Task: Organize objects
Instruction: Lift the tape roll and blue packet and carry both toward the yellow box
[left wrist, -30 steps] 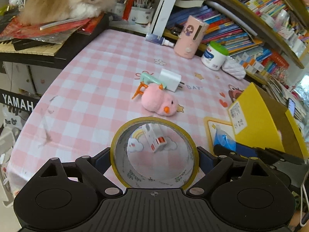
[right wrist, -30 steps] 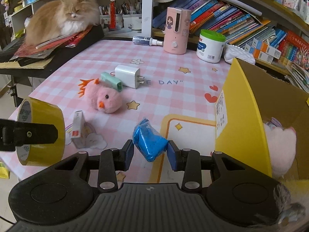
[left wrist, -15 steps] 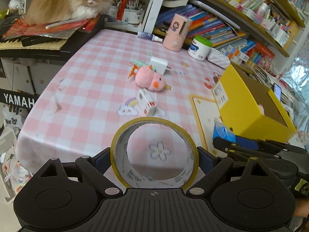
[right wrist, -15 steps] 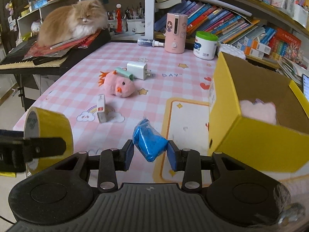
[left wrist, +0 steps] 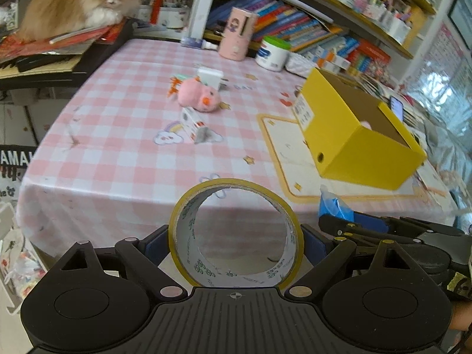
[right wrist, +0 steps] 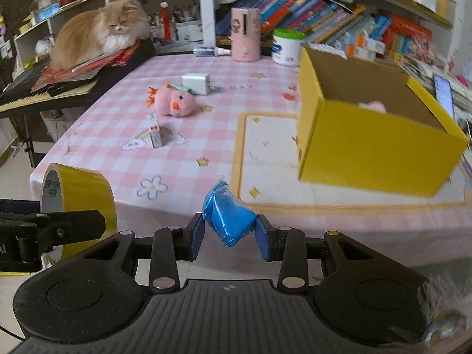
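Left gripper [left wrist: 236, 243] gripping tape roll [left wrist: 236, 233], level

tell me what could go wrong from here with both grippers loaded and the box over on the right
1. The left gripper holds the tape only by its sides; the roll could twist or slip out off the table.
2. The right gripper pinches a soft blue packet near its lower end; it may sag or drop.
3. The grippers sit close together and could collide heading for the box.

Both wrist views face the table [left wrist: 118, 135] from beyond its near edge – side by side
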Tool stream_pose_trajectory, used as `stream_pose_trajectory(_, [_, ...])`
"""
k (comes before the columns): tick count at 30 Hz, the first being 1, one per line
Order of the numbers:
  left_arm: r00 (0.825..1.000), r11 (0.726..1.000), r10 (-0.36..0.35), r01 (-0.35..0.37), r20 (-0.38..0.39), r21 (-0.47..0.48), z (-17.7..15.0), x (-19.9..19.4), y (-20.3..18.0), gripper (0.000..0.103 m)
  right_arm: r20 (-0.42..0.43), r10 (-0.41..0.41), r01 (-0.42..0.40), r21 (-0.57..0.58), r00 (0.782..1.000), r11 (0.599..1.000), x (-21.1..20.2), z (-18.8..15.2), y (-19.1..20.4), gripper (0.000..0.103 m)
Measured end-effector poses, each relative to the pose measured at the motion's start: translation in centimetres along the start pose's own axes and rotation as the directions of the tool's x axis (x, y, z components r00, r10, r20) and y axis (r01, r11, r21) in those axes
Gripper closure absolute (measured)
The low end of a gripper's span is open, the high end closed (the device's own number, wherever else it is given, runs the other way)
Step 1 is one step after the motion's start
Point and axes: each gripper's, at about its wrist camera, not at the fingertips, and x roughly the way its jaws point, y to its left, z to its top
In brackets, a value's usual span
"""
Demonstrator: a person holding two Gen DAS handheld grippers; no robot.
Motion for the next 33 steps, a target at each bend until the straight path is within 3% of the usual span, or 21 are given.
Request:
stream_pose_trajectory(17, [0.985, 0.973, -0.147, 0.161, -0.092, 0.168, -0.5, 2.5, -6.5, 0.012, -0.040, -0.152, 0.157, 0.179, 0.988, 0.971, -3.4, -4.0, -5.8, 0.068])
stream_pose_trajectory(33, [0.973, 0.944, -0.203, 0.224, -0.109, 0.240, 0.8, 4.5, -11.2, 0.012, -0.070, -0.224, 0.234, 0.280, 0.972, 0.931, -4.3, -4.7, -11.0, 0.068])
